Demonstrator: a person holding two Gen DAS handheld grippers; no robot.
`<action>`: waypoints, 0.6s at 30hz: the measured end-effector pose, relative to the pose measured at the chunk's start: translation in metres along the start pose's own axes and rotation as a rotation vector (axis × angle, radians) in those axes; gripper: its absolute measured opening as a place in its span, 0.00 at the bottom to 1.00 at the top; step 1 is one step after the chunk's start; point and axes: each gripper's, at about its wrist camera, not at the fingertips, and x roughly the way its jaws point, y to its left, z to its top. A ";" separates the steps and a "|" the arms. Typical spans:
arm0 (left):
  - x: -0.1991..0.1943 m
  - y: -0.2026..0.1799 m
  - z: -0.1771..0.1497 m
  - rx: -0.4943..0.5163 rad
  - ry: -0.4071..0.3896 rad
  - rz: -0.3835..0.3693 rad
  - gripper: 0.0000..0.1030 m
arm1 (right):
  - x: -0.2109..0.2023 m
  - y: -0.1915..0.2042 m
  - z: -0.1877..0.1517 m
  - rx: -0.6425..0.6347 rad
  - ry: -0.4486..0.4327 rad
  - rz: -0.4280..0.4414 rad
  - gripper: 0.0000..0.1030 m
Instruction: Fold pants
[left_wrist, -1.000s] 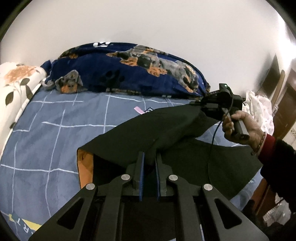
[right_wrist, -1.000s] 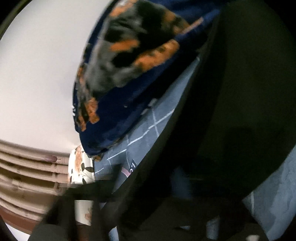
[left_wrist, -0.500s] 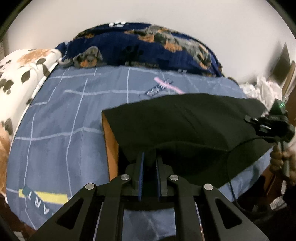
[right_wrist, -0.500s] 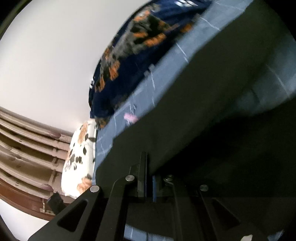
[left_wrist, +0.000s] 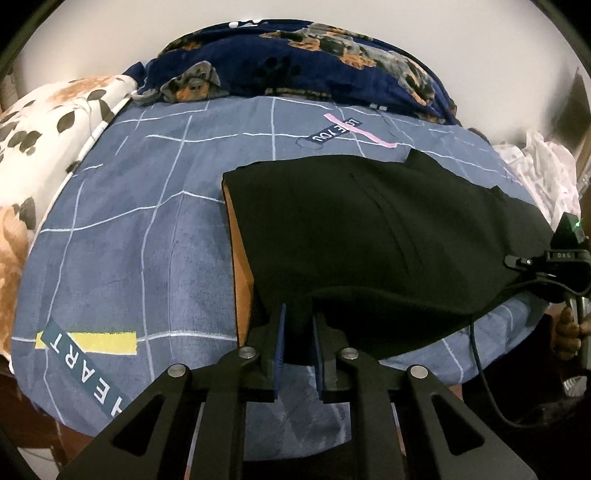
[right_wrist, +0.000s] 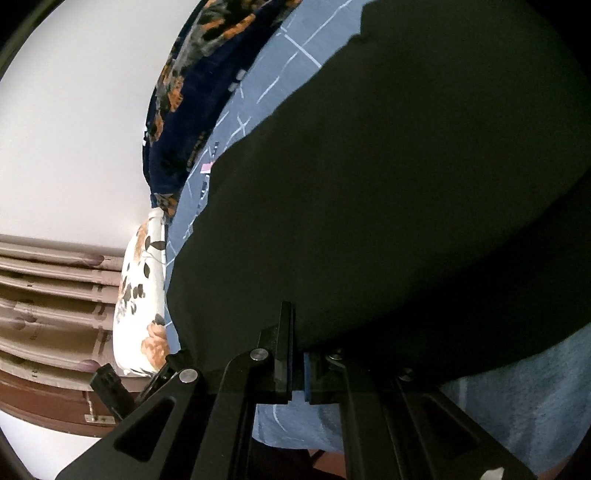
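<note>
The black pants (left_wrist: 369, 236) lie across the blue grid-patterned bedsheet (left_wrist: 140, 229), their long axis running side to side in the left wrist view, one square end toward the floral pillow (left_wrist: 40, 147) and the other toward the bed's right edge. They look matte black and doubled over in a smooth slab, with a strip of orange lining showing along the left end and faint seam lines down the top layer. The left gripper (left_wrist: 298, 325) pinches the near hem between narrowly set fingers, and the right gripper (right_wrist: 297, 354), nearly closed, clamps the cloth's edge likewise.
</note>
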 end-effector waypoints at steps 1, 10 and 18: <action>0.000 0.000 0.000 0.002 0.001 0.003 0.14 | 0.000 0.000 -0.001 -0.001 0.001 -0.002 0.05; -0.002 0.008 -0.013 -0.021 0.044 0.087 0.44 | 0.002 -0.002 -0.002 0.005 0.005 0.000 0.05; -0.044 0.019 -0.005 -0.071 -0.095 0.276 0.59 | 0.007 -0.003 -0.006 -0.012 0.011 0.009 0.05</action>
